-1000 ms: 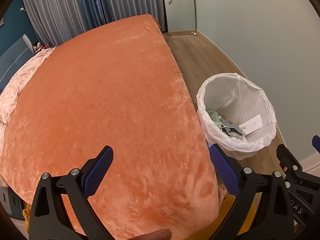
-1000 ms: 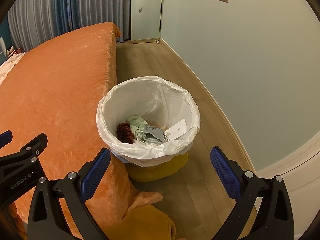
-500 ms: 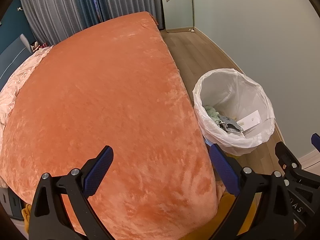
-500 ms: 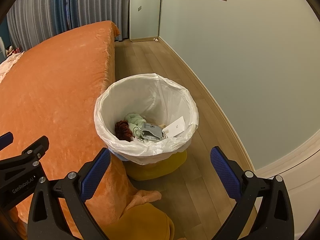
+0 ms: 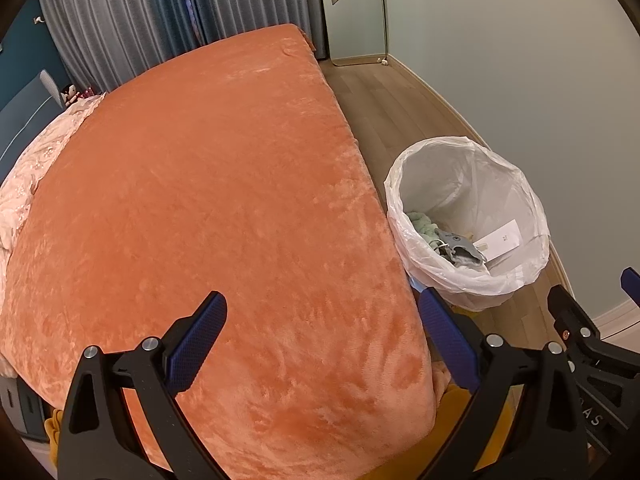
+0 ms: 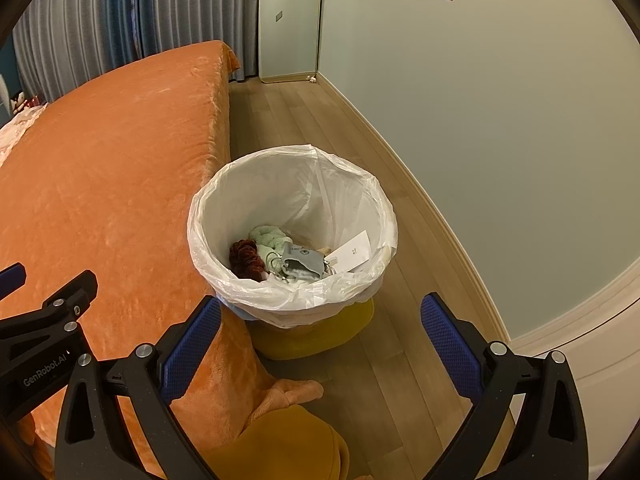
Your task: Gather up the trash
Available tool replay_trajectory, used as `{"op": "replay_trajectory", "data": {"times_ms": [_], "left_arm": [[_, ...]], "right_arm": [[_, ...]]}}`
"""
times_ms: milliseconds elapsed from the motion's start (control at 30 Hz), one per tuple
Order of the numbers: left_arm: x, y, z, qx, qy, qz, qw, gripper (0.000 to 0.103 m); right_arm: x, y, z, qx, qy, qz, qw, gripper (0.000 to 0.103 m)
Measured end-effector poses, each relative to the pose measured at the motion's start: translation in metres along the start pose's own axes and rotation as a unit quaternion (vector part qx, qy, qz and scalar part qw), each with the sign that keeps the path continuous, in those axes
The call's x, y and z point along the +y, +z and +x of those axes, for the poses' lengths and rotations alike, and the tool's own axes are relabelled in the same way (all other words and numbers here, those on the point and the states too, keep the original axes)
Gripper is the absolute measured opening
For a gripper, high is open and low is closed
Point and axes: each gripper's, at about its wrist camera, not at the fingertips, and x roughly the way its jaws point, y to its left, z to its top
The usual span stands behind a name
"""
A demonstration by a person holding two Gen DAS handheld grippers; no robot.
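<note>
Orange bedding (image 5: pixel 208 200) is seen bare of litter. Both the left claw (image 5: pixel 320 336) and right claw (image 6: pixel 320 336) are held apart and empty. The lined bin (image 6: pixel 224 216) is stood upright beside the bed, mouth upward, presumably for easy dropping; collected trash (image 6: pixel 280 256) lies inside.

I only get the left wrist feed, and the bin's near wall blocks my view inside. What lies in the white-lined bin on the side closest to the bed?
Observer: A dark red fuzzy bundle lies in the white-lined round bin, against the pale green cloth.
Operator: Is the right hand-held gripper carrying anything?
Observer: No. The right hand-held gripper is open, with nothing between its blue pads.
</note>
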Motion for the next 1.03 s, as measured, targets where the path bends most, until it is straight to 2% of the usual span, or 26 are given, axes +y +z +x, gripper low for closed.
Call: {"op": "replay_trajectory", "data": {"times_ms": [1033], "left_arm": [[-0.0052,-0.0021,0.0020,0.008,-0.011,0.006,0.9999,0.092]], "right_arm": [[-0.0051,-0.0034,-0.0009,0.003,-0.004,0.008,1.000,0.096]]}}
